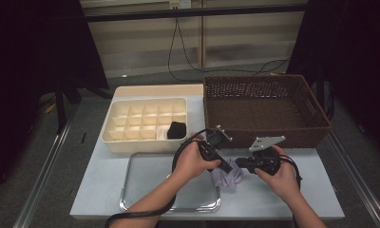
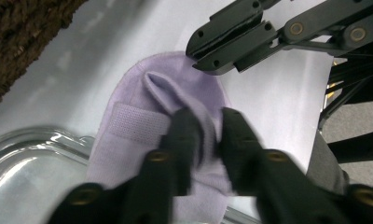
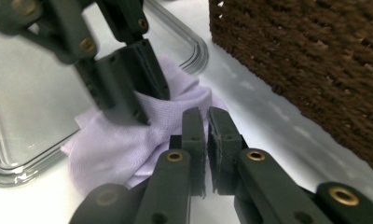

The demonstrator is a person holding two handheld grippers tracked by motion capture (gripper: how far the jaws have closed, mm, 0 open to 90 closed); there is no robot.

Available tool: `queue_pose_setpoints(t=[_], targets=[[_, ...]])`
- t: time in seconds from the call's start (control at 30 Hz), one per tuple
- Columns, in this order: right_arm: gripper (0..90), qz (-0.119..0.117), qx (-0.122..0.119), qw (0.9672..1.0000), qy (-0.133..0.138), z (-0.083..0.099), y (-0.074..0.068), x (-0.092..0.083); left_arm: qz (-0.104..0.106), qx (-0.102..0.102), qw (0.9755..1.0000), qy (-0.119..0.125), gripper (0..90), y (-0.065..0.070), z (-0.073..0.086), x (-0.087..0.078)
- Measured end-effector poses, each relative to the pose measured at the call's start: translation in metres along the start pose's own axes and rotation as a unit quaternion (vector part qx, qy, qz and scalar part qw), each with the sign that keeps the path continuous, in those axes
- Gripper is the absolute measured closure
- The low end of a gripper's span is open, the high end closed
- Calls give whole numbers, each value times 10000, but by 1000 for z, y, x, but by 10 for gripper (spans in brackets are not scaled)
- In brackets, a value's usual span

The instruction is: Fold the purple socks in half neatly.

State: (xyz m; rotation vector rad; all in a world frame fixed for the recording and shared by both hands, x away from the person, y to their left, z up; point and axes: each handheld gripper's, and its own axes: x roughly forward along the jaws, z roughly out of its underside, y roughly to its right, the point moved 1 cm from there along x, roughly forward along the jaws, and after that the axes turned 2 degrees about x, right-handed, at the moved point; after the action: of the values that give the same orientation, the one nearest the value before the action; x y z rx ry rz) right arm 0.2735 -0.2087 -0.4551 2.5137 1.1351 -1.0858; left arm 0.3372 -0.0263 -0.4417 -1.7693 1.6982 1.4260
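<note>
Purple sock lies by the tray, being folded. Left gripper pinches a fold; right gripper is nearly closed, holding nothing. Next, it probably grabs an edge.

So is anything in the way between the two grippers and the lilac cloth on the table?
Nothing visible. The left gripper has a fold of the lilac cloth between its jaws, and the right gripper, jaws together, sits right at the cloth's edge.
</note>
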Motion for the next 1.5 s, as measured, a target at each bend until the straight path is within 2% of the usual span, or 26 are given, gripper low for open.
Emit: queue_pose_setpoints(t=[0.07,0.17,0.27,0.4,0.5,0.77,0.8,0.9,1.03,1.1,1.23,1.37,1.5], targets=[[851,32,-2,10000,55,-2,0,-1,-11,-10,10000,85,653,1,1,-3],[845,53,-40,9999,114,-5,-1,-1,-38,27,9999,136,606,2,4,-11],[835,28,-82,9999,137,-9,-3,0,-58,52,9999,154,586,2,6,-16],[827,17,-150,9997,173,-16,-7,2,-187,-41,9994,290,552,1,17,-27],[817,9,-209,9996,182,-20,-11,5,-246,-107,9994,232,528,-3,25,-31],[810,-160,-361,9992,70,-22,-18,14,-299,-333,9988,222,520,-11,40,-26],[814,-273,-400,9988,-61,-20,-21,18,-321,-361,9986,211,517,-12,42,-23],[835,-306,-447,9982,-272,-14,-22,24,-296,-372,9987,183,514,-15,43,-20],[865,-196,-343,9983,-428,-3,-16,25,-277,-460,9983,209,499,-15,45,-14],[877,-269,-273,9984,-418,2,-13,25,-277,-461,9984,175,492,-16,45,-11],[884,-208,-346,9981,-463,3,-15,27,-248,-510,9982,192,489,-16,44,-6],[885,-209,-333,9982,-452,3,-16,28,-180,-582,9977,289,525,-16,42,-2],[885,-270,-289,9984,-403,4,-15,28,-165,-576,9980,195,622,-15,40,-1]])
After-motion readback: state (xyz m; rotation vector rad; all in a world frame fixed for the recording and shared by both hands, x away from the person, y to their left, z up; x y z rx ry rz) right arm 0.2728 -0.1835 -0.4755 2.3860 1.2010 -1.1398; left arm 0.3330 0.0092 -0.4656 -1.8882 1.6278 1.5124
